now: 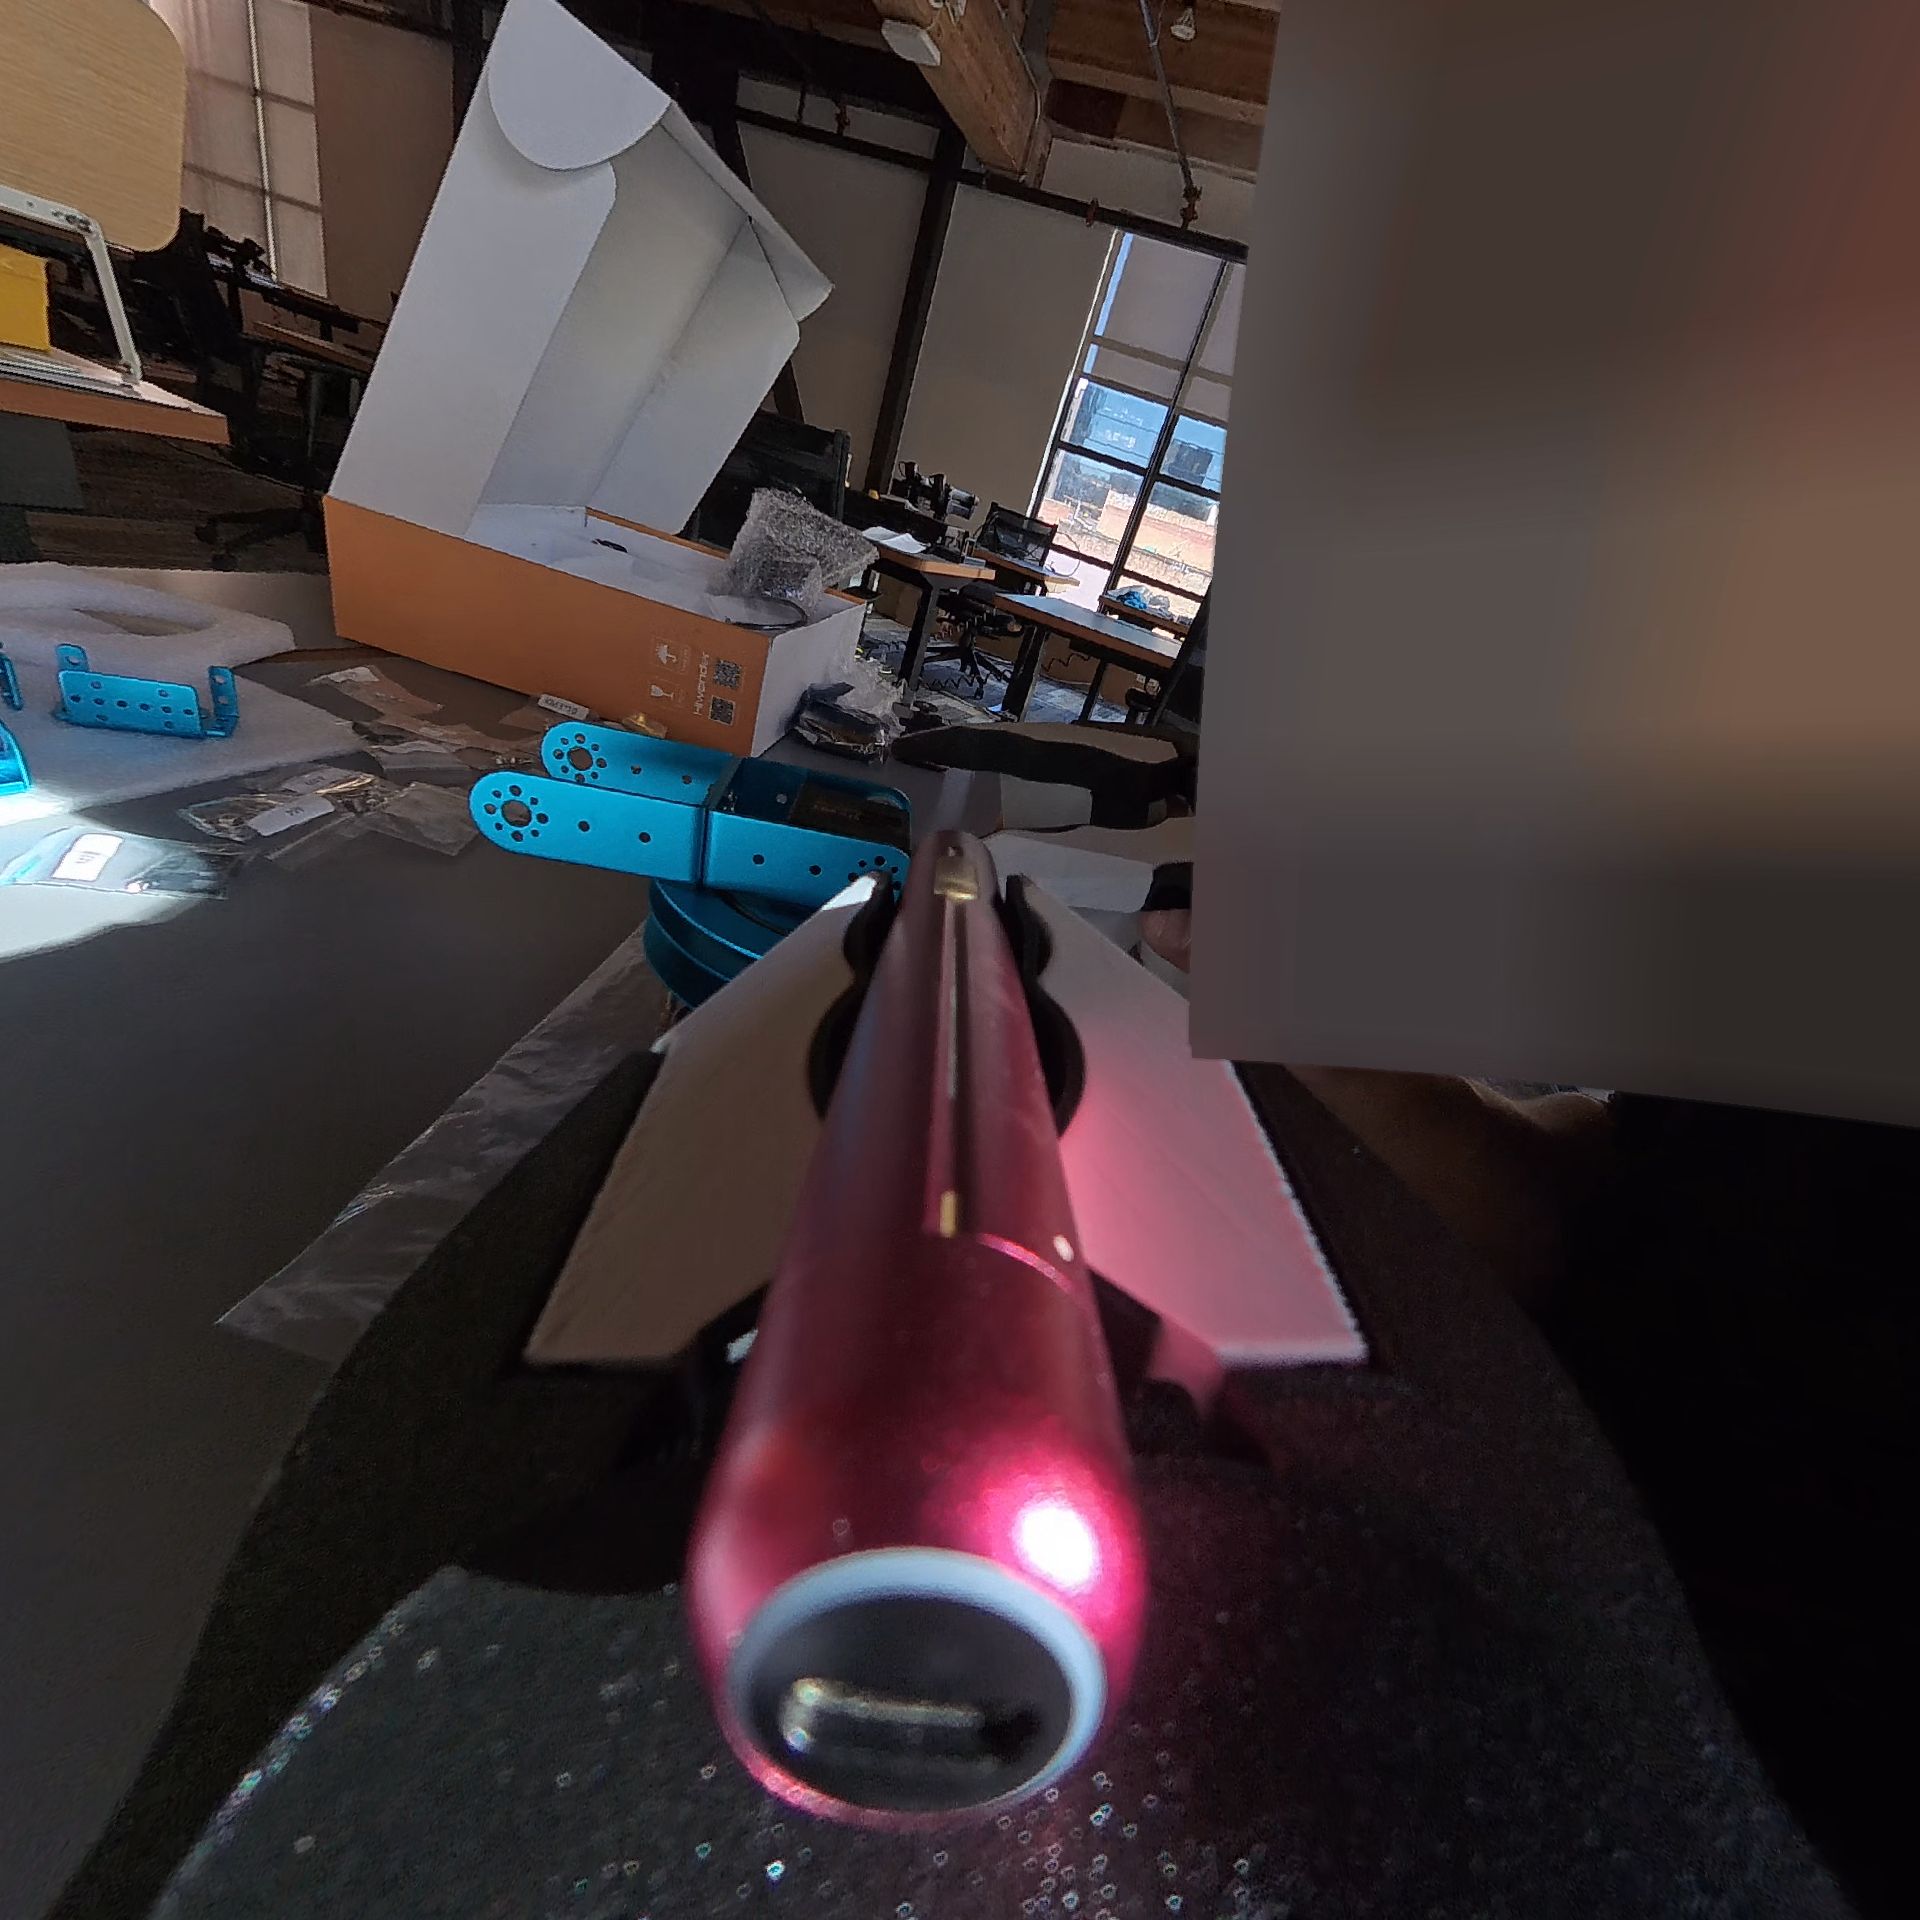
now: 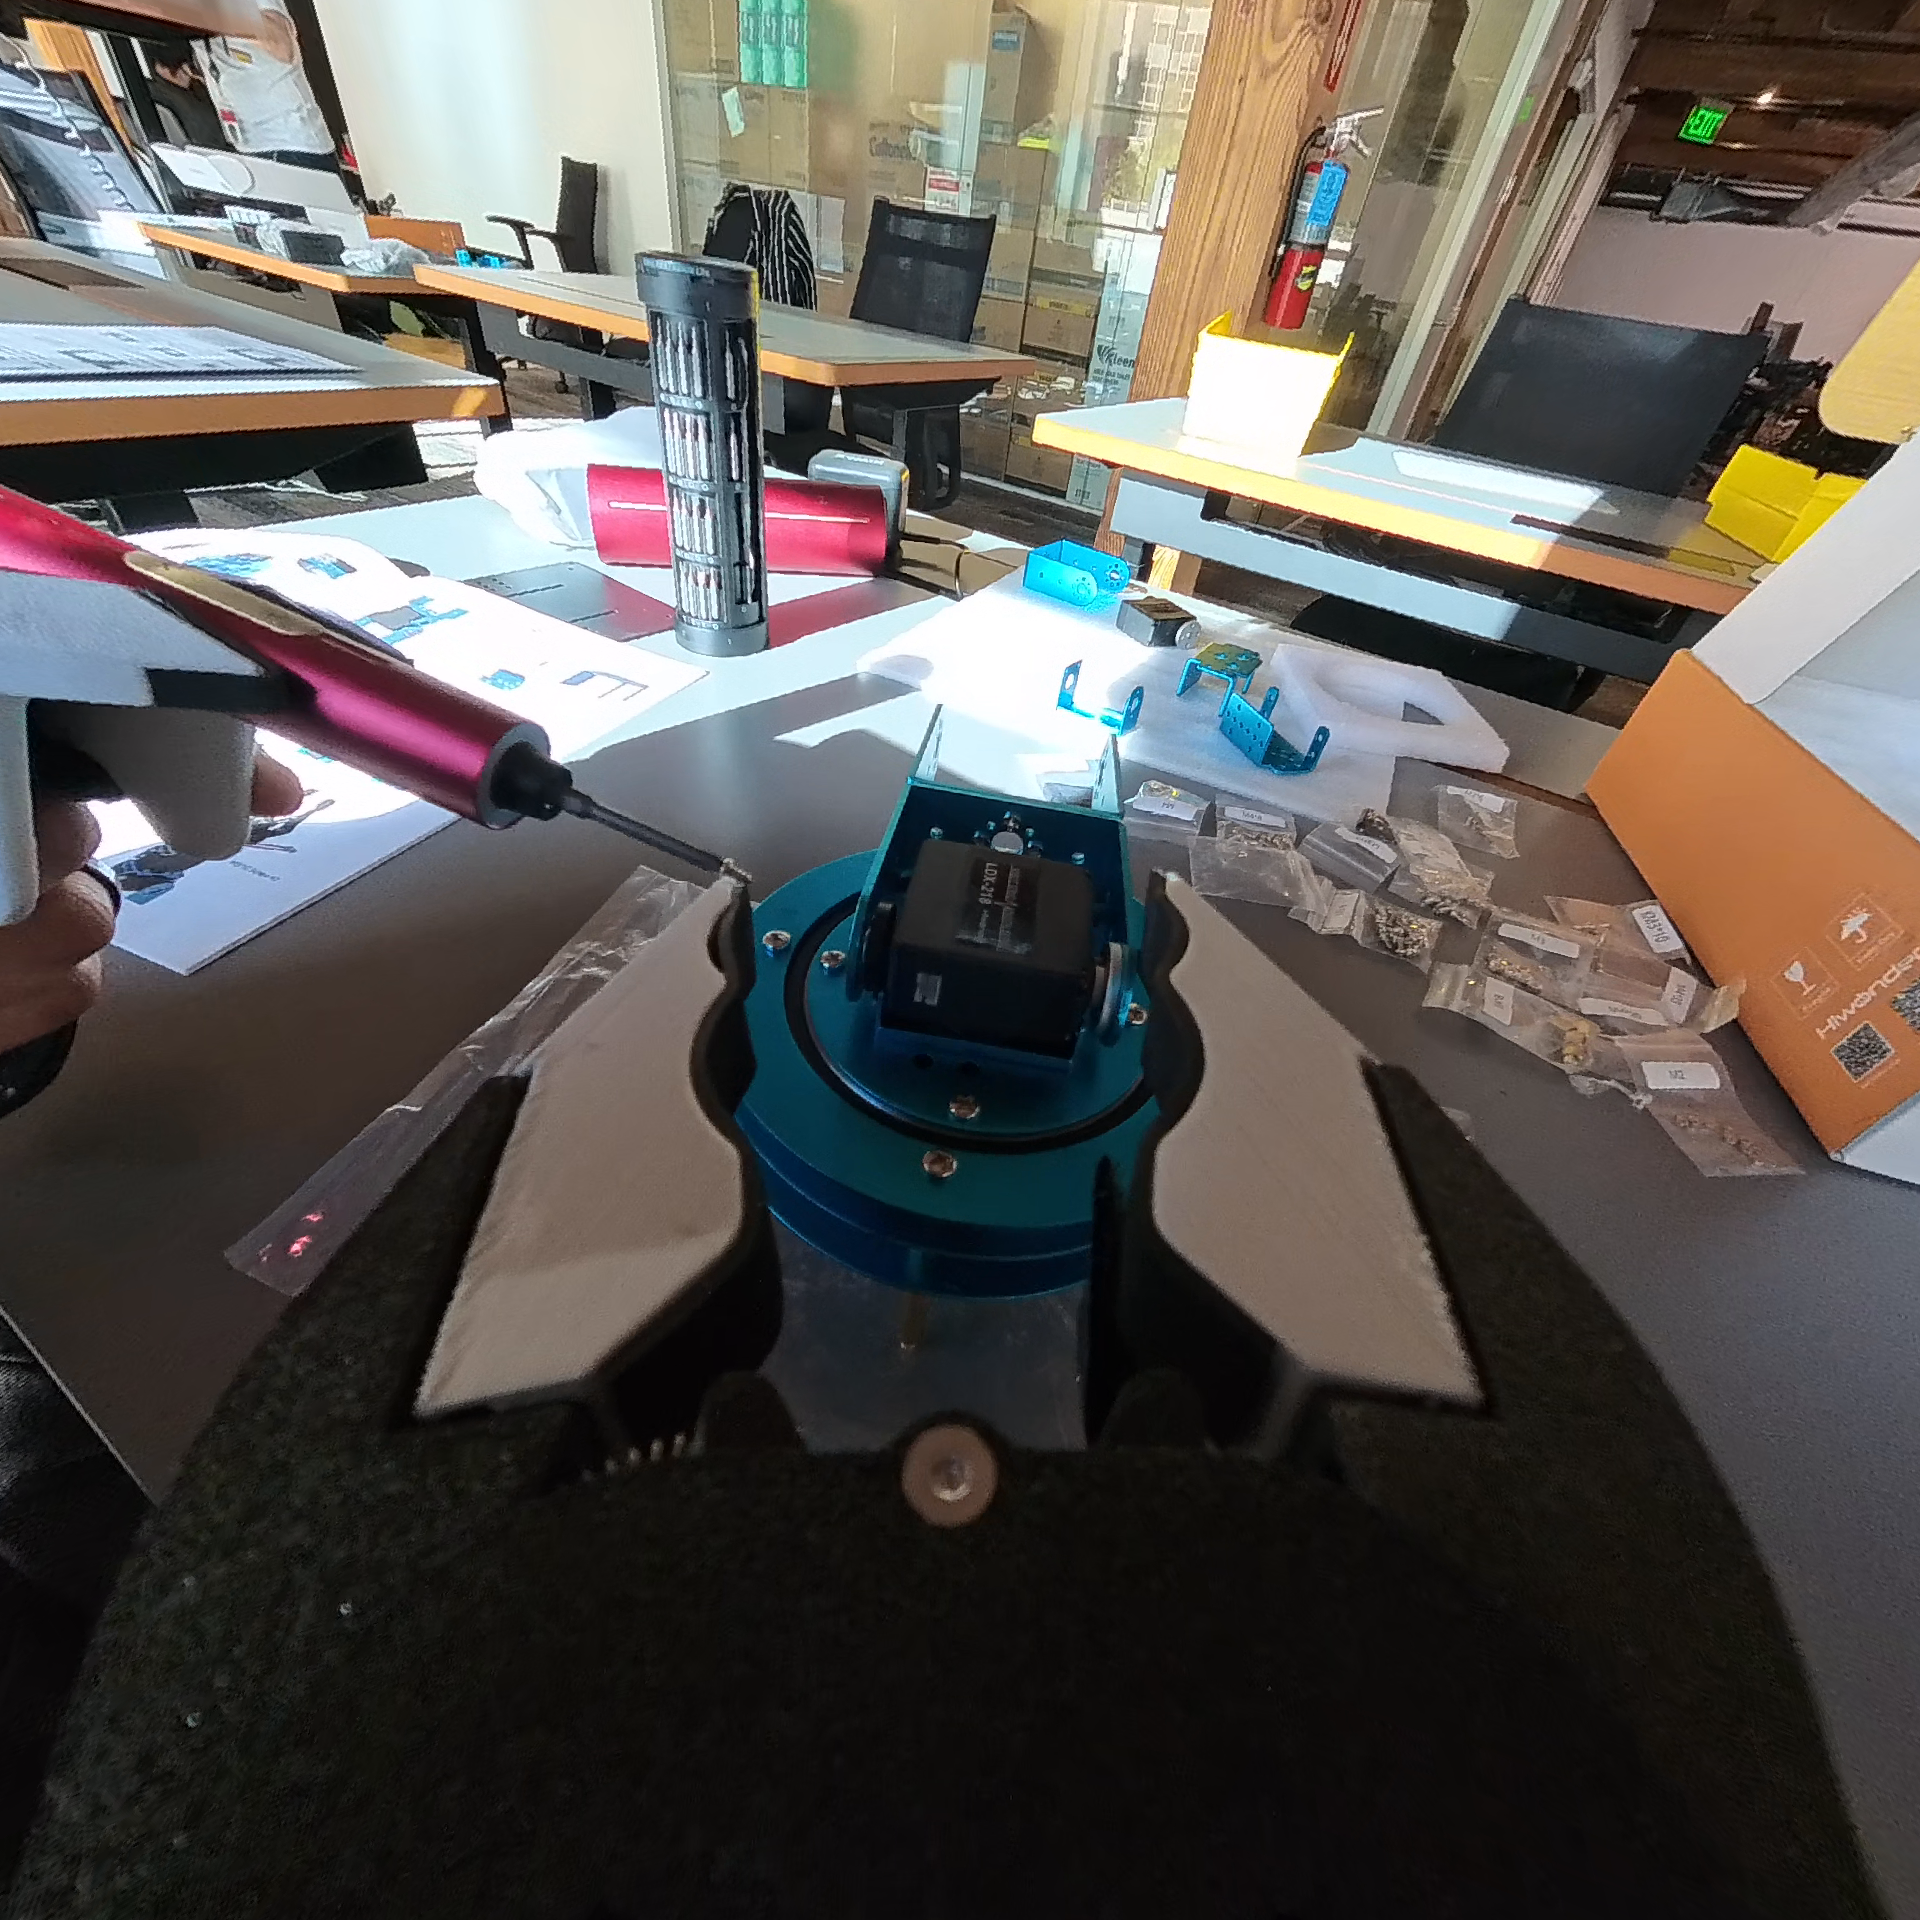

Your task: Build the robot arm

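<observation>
My left gripper (image 1: 945, 894) is shut on a red electric screwdriver (image 1: 935, 1299) that lies along its fingers. In the right wrist view the left gripper (image 2: 156, 675) holds the screwdriver (image 2: 395, 707) tilted down. Its bit tip (image 2: 727, 868) carries a small screw, just beside my right gripper's left fingertip (image 2: 727, 914). My right gripper (image 2: 948, 888) is closed on a blue round base (image 2: 935, 1195), one finger pressed against each side. A black servo (image 2: 987, 956) sits in a blue bracket (image 2: 997, 821) on the base. The base (image 1: 696, 956) and bracket arms (image 1: 623, 821) show ahead in the left wrist view.
An open orange-and-white box (image 2: 1745, 935) stands at the right, with several small bags of screws (image 2: 1455, 914) beside it. Blue brackets (image 2: 1247, 717) lie on white foam behind. A black bit holder (image 2: 712, 457), a red case (image 2: 810, 520) and instruction sheets (image 2: 416, 644) sit at the back left.
</observation>
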A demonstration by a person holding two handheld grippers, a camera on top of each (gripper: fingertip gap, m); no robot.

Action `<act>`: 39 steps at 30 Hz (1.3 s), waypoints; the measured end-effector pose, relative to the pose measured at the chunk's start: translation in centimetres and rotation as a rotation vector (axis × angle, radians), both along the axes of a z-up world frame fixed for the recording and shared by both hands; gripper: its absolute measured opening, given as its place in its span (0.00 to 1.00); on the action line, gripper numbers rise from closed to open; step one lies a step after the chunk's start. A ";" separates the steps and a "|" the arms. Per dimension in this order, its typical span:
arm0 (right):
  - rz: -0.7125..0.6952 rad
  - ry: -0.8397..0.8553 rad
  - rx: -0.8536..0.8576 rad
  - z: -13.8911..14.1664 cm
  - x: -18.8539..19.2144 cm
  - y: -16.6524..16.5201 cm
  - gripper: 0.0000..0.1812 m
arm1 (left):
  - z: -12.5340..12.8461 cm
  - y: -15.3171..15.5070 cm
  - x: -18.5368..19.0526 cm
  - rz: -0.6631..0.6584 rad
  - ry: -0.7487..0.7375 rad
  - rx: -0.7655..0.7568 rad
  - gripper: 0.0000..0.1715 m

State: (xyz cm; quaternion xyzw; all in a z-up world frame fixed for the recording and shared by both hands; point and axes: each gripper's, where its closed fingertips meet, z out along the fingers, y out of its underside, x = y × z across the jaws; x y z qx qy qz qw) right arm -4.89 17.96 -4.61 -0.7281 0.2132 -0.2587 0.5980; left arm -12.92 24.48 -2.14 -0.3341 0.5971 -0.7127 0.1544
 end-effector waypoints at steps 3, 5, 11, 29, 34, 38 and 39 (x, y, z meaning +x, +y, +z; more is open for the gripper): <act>-0.001 0.003 -0.008 -0.3 0.1 0.0 0.41 | -0.1 0.1 0.1 0.006 -0.005 0.010 0.12; 0.000 0.009 -0.017 -0.6 0.2 0.1 0.41 | -0.2 0.3 0.2 0.018 -0.010 0.014 0.12; -0.034 0.076 -0.058 -2.0 1.3 -0.2 0.47 | -0.8 0.4 0.7 0.045 -0.014 0.038 0.12; -0.029 0.100 -0.057 -2.6 1.5 -0.1 0.34 | -1.3 -0.2 1.8 0.051 -0.019 0.056 0.12; -0.028 0.103 -0.054 -2.6 1.5 -0.1 0.33 | -1.3 -0.2 1.9 0.054 -0.021 0.060 0.12; -0.027 0.103 -0.054 -2.6 1.5 -0.1 0.33 | -1.4 -0.1 2.0 0.056 -0.016 0.051 0.12; -0.027 0.103 -0.055 -2.6 1.5 -0.1 0.33 | -1.4 -0.2 2.0 0.055 -0.014 0.048 0.12</act>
